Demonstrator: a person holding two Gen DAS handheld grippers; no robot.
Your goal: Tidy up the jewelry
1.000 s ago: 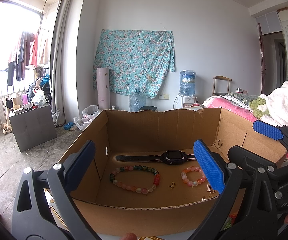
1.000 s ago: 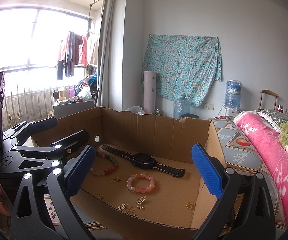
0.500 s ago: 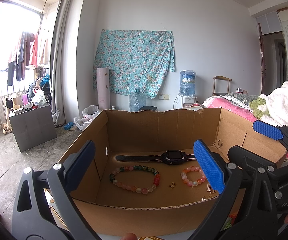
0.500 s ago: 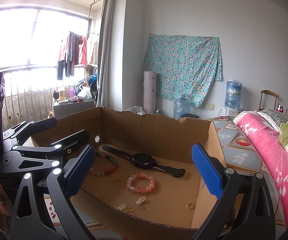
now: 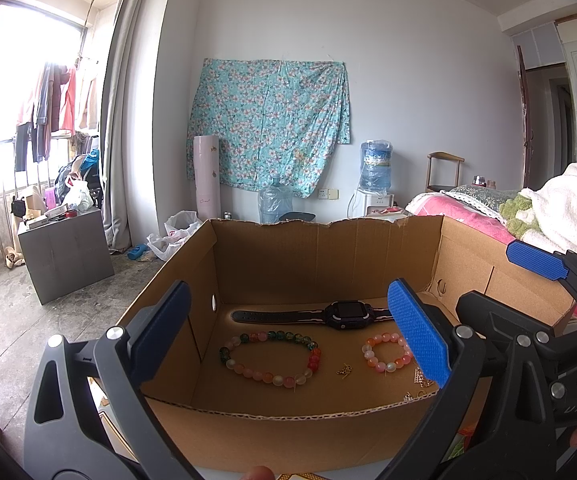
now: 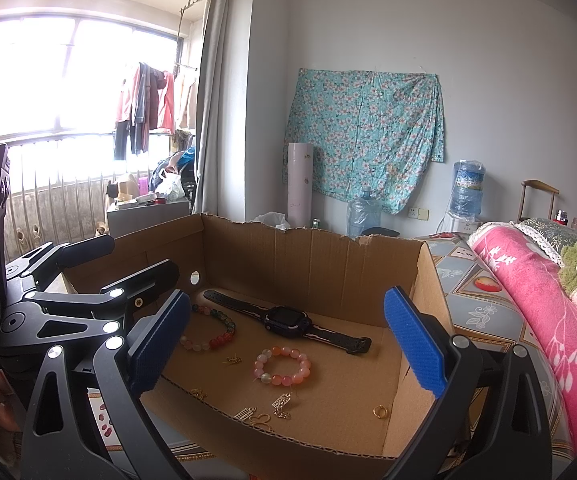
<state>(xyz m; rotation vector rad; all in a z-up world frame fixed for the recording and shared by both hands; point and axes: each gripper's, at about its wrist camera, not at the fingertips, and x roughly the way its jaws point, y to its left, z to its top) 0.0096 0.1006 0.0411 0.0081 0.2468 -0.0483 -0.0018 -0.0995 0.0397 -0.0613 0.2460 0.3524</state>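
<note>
An open cardboard box (image 5: 320, 424) (image 6: 320, 260) holds the jewelry. On its floor lie a black smartwatch (image 5: 344, 314) (image 6: 288, 320), a long multicoloured bead bracelet (image 5: 270, 356) (image 6: 212, 330), a small pink bead bracelet (image 5: 386, 354) (image 6: 282, 366), small gold earrings (image 5: 344, 370) (image 6: 280, 402) and a gold ring (image 6: 379, 412). My left gripper (image 5: 288, 340) hovers before the box's near wall, open and empty. My right gripper (image 6: 284, 344) is likewise open and empty, just right of the left one; its blue pads (image 5: 536, 260) show in the left wrist view.
The box rests on a patterned surface (image 6: 480, 300) beside a pink blanket (image 6: 536, 312). A person's fingertip (image 5: 258, 473) shows at the bottom edge. Behind stand a grey cabinet (image 5: 64, 252), water bottles (image 5: 374, 166) and a floral cloth (image 5: 268, 128) on the wall.
</note>
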